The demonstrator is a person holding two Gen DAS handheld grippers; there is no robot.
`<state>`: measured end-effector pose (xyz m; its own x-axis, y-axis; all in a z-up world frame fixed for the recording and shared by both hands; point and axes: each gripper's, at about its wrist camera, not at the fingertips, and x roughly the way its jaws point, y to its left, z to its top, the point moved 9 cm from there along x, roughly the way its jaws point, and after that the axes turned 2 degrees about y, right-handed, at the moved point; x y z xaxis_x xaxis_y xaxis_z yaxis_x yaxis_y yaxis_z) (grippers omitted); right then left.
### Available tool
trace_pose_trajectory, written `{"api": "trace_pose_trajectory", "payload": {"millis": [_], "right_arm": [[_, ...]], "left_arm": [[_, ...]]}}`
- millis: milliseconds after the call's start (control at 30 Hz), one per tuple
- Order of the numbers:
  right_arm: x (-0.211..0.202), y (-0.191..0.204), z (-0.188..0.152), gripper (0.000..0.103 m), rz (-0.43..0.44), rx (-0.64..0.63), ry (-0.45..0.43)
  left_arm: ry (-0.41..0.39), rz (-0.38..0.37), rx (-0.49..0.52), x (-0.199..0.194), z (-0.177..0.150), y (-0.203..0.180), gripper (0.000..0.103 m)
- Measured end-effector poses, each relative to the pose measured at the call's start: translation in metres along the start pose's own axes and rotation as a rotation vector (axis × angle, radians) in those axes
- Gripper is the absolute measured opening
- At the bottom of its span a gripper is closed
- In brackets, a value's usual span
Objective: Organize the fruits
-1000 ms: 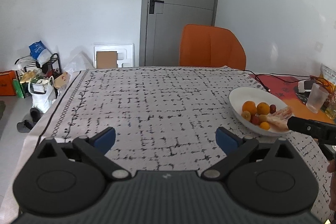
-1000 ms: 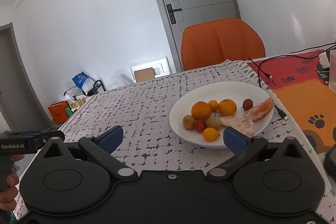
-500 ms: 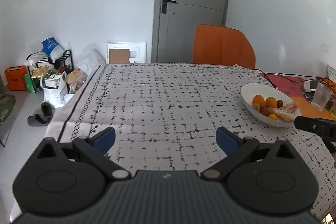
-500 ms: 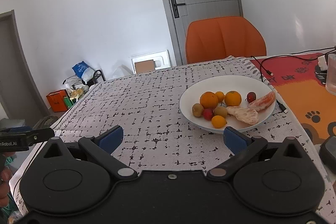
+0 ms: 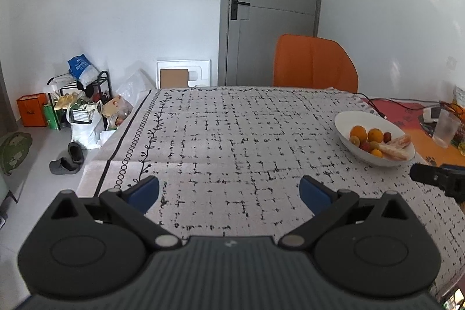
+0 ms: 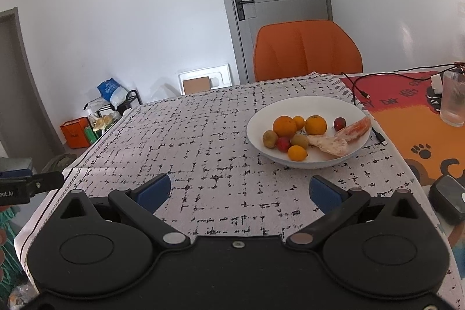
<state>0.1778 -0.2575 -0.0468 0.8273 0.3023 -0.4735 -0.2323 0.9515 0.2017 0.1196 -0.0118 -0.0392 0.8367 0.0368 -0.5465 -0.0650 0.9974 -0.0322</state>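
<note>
A white plate [image 6: 325, 106] sits on the patterned tablecloth and holds several fruits: oranges [image 6: 284, 126], kiwis [image 6: 270, 139], a red fruit [image 6: 283, 143], a small yellow citrus [image 6: 297, 153] and peeled segments [image 6: 328, 144]. The plate also shows in the left wrist view [image 5: 360, 118] at the right. My right gripper [image 6: 237, 191] is open and empty, near the table's front edge, short of the plate. My left gripper [image 5: 229, 191] is open and empty over the tablecloth, left of the plate.
An orange chair [image 6: 308, 51] stands at the far side of the table. A glass [image 6: 452, 98], cables [image 6: 360, 90] and an orange mat [image 6: 421, 130] lie to the right. A dark device [image 6: 447, 201] sits at the right front edge. Bags and boxes [image 5: 84, 112] clutter the floor at left.
Both grippers have drawn back from the table and risen. The plate now looks farther and smaller. Both stay open and empty.
</note>
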Motion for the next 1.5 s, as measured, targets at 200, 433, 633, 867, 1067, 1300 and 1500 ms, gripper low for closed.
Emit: {"api": "trace_pose_trajectory", "payload": {"millis": [200,433,633,867,1067,1300,1500], "right_arm": [[-0.003,0.011,-0.005,0.103,0.021,-0.033,0.012],[-0.004,0.015,-0.004,0.103,0.026,-0.039,0.002],[-0.005,0.018,-0.002,0.103,0.035,-0.048,-0.004],[-0.005,0.021,0.0,0.103,0.04,-0.053,-0.007],[-0.003,0.023,-0.002,0.103,0.04,-0.058,0.0],[-0.002,0.025,-0.001,0.103,0.04,-0.062,-0.002],[-0.002,0.025,-0.003,0.103,0.037,-0.064,-0.003]], "left_arm": [[-0.007,0.0,-0.002,-0.009,-0.004,-0.005,0.103],[-0.005,-0.013,0.002,-0.01,-0.004,-0.008,0.103],[-0.003,-0.023,-0.002,-0.01,-0.004,-0.009,0.103],[0.002,-0.032,-0.002,-0.009,-0.006,-0.01,0.103],[0.005,-0.033,-0.002,-0.008,-0.006,-0.009,0.103],[0.007,-0.032,-0.008,-0.007,-0.006,-0.007,0.103],[0.004,-0.032,-0.007,-0.007,-0.006,-0.006,0.103]]}}
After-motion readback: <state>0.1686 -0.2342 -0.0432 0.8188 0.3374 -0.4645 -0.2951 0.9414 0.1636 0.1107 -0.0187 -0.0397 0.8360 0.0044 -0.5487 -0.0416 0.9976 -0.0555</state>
